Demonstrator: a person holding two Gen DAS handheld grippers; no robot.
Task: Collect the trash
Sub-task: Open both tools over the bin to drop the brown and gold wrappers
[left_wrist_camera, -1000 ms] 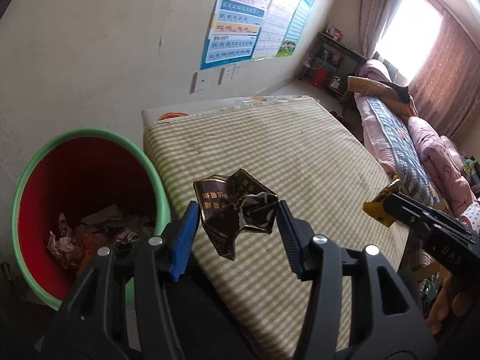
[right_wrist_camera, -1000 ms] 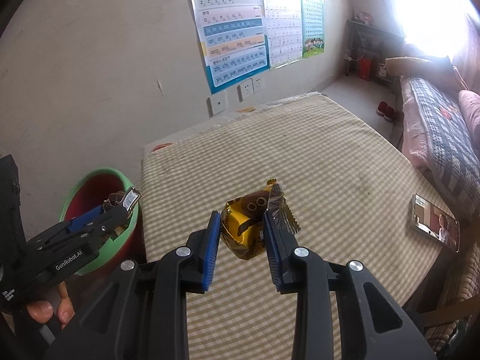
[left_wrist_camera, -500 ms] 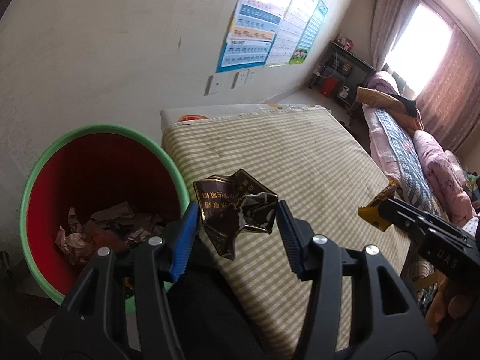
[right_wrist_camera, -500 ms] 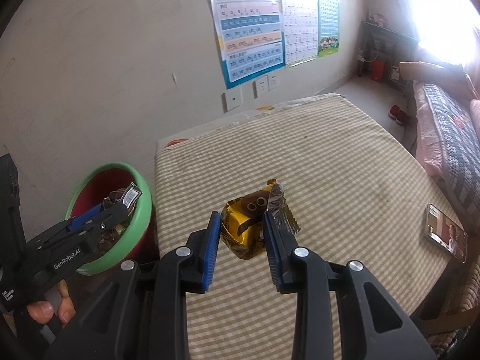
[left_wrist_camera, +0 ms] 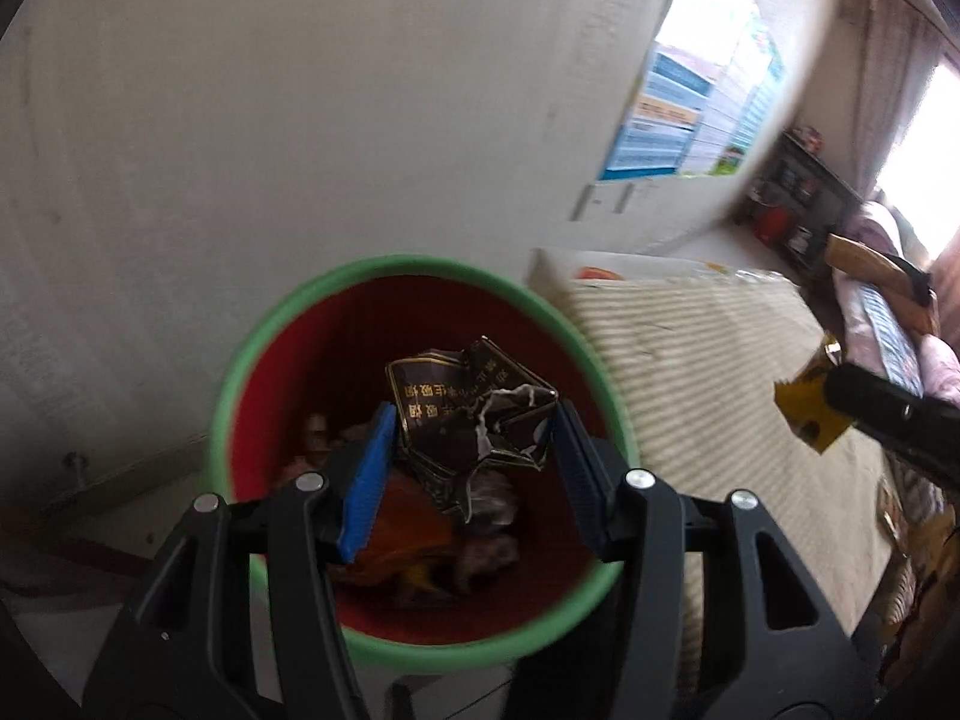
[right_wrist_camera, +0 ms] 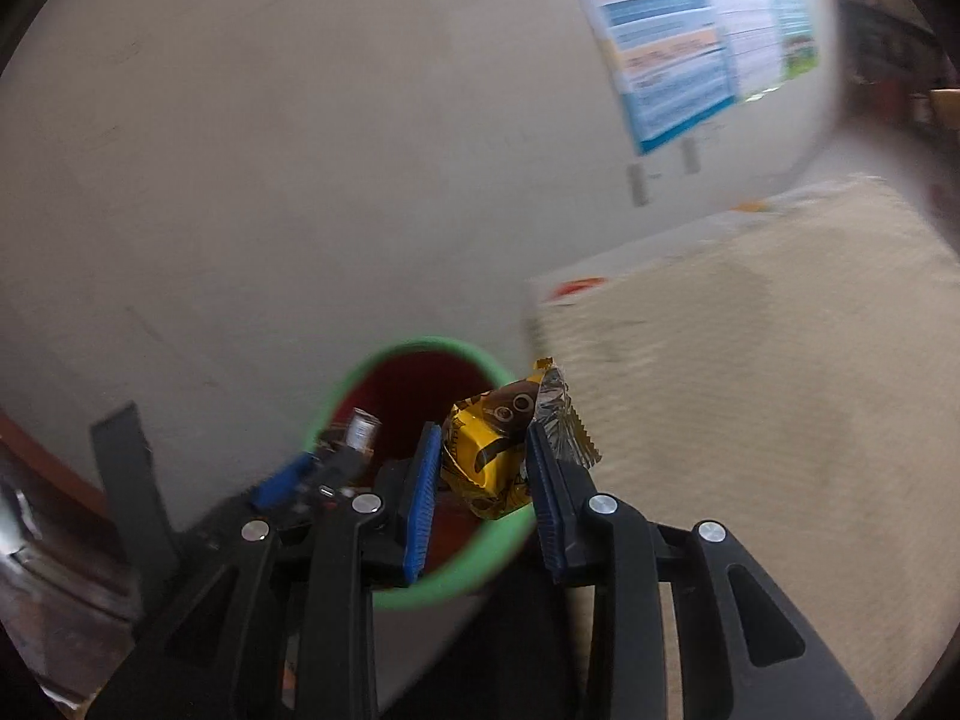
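Bin [left_wrist_camera: 384,276] below | left hand-held gripper [left_wrist_camera: 471,456] pinching dark crumpled wrapper [left_wrist_camera: 468,414] over opening | right hand-held gripper [right_wrist_camera: 480,474] clamping yellow wrapper [right_wrist_camera: 492,450] at rim | risking yellow wrapper missing, falling outside if released early

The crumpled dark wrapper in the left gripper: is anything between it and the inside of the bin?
Nothing visible blocks it. The left gripper holds the crumpled dark wrapper directly over the open mouth of the green-rimmed red bin, which has no lid. Below it lies only earlier trash at the bottom.
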